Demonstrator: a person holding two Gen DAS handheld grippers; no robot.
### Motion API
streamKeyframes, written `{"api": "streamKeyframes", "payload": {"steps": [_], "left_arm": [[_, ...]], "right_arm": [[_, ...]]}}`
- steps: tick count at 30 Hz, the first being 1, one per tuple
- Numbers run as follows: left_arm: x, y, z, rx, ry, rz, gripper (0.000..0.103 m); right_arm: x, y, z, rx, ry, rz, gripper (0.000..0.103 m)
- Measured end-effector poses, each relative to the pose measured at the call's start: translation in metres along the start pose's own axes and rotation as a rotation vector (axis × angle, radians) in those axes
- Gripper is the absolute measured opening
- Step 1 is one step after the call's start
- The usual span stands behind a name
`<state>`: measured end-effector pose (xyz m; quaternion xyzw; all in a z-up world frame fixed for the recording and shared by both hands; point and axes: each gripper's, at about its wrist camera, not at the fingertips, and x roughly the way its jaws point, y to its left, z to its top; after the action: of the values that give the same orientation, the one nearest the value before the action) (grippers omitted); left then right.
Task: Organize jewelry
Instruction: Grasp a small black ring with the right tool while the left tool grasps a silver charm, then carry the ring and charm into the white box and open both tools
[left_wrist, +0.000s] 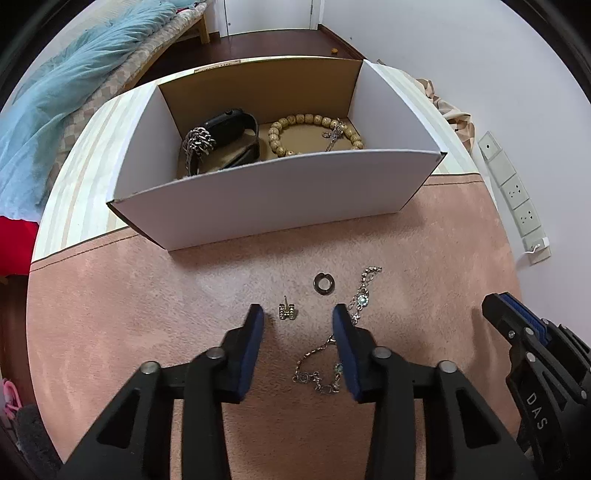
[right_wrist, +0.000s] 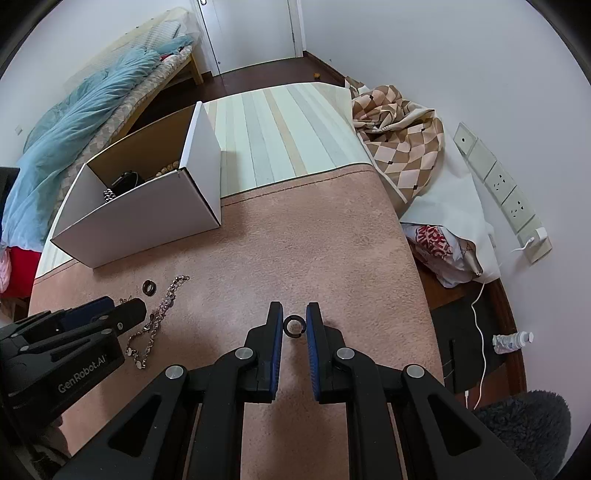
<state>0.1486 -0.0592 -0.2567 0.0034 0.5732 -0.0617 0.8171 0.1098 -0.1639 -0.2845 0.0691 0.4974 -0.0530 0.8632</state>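
A white cardboard box stands on the pink mat and holds a black smartwatch, a silver chain and a wooden bead bracelet. My left gripper is open, low over the mat, with a small gold earring between its fingertips. A dark ring and a thin chain bracelet lie just right of it. My right gripper is open around a second dark ring on the mat, fingers close on both sides.
The pink mat covers the near part of a striped table. A checkered cloth and a plastic bag lie at the right. Wall sockets and a white cable are on the right. A bed with a blue blanket is at the left.
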Motion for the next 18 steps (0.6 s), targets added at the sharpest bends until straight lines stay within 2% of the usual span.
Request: {"api": "streamKeyframes", "payload": {"steps": [4, 5, 8, 18], "left_arm": [[0.003, 0.003, 0.0, -0.009, 0.002, -0.009, 0.016], [0.003, 0.004, 0.0, -0.01, 0.001, -0.012, 0.01], [0.002, 0.006, -0.001, -0.014, -0.007, -0.022, 0.007], [-0.006, 0.011, -0.001, -0.02, -0.048, -0.031, 0.006]], "right_arm": [[0.0, 0.0, 0.0, 0.001, 0.002, 0.0, 0.013], [0.0, 0.0, 0.0, -0.001, 0.001, 0.0, 0.013], [-0.001, 0.001, 0.0, -0.001, -0.001, 0.001, 0.013], [-0.01, 0.003, 0.001, -0.001, -0.023, 0.006, 0.013]]}}
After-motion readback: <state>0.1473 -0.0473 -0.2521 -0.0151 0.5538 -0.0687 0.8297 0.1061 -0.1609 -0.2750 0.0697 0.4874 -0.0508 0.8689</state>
